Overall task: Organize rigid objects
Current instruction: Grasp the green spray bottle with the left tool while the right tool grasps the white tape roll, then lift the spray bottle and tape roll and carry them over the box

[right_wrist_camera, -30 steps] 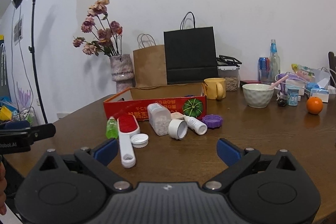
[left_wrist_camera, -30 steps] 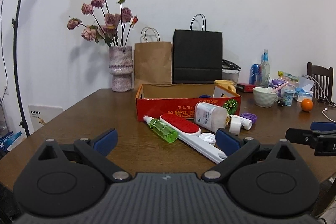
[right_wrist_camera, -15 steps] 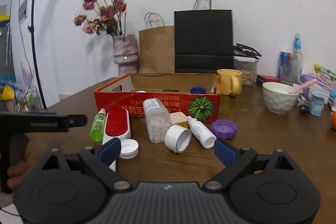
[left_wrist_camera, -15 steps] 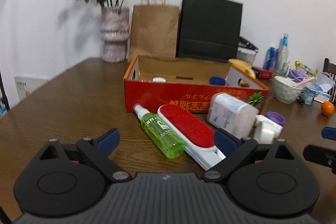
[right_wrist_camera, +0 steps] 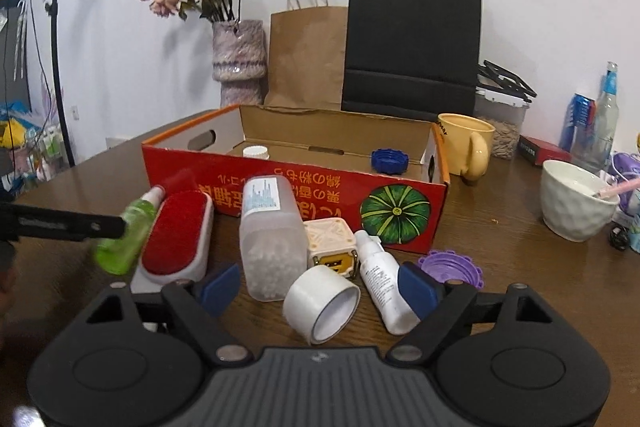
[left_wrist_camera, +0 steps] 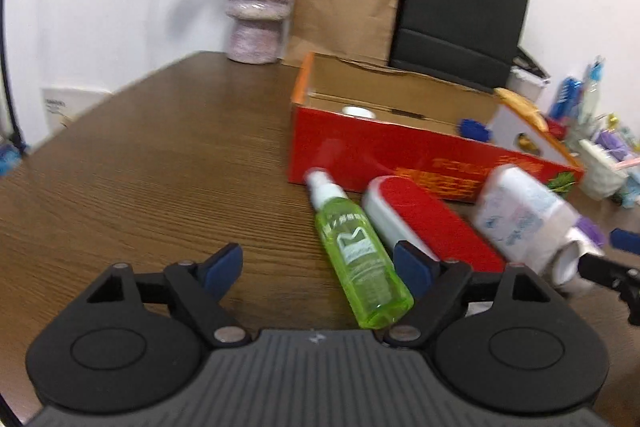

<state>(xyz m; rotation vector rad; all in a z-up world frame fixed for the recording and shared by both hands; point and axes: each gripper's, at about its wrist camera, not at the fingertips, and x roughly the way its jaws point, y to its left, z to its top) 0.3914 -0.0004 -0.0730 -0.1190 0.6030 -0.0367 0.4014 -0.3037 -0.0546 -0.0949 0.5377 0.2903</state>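
Left wrist view, largest first: brown wood-grain table (left_wrist_camera: 152,163), its left and near edges in sight, with a broad bare stretch left of the open red cardboard box (left_wrist_camera: 400,151). Right wrist view instead gives the table's right half, crowded with a yellow ceramic mug (right_wrist_camera: 466,147) just beside the box's right end and a white dimpled bowl (right_wrist_camera: 574,201) further right, with bare wood between bowl and box. Inside the box, both views show a white cap (right_wrist_camera: 255,151) and a blue ridged lid (right_wrist_camera: 389,160). Only the right wrist view shows the cream cube toy (right_wrist_camera: 331,245), the white tape roll (right_wrist_camera: 322,303), the small white bottle (right_wrist_camera: 382,281) and the purple ridged lid (right_wrist_camera: 450,267), all on the table before the box front. Red-faced white lint brush (left_wrist_camera: 424,223) and green spray bottle (left_wrist_camera: 356,251) lie side by side, touching; the clear plastic jar of white beads (right_wrist_camera: 270,235) lies right of them. Left gripper (left_wrist_camera: 318,261) is released, jaws just narrowing; the green bottle's base sits between them, unpressed. Right gripper (right_wrist_camera: 318,281) is likewise released and narrowing, with the jar, tape roll and white bottle between its fingers.
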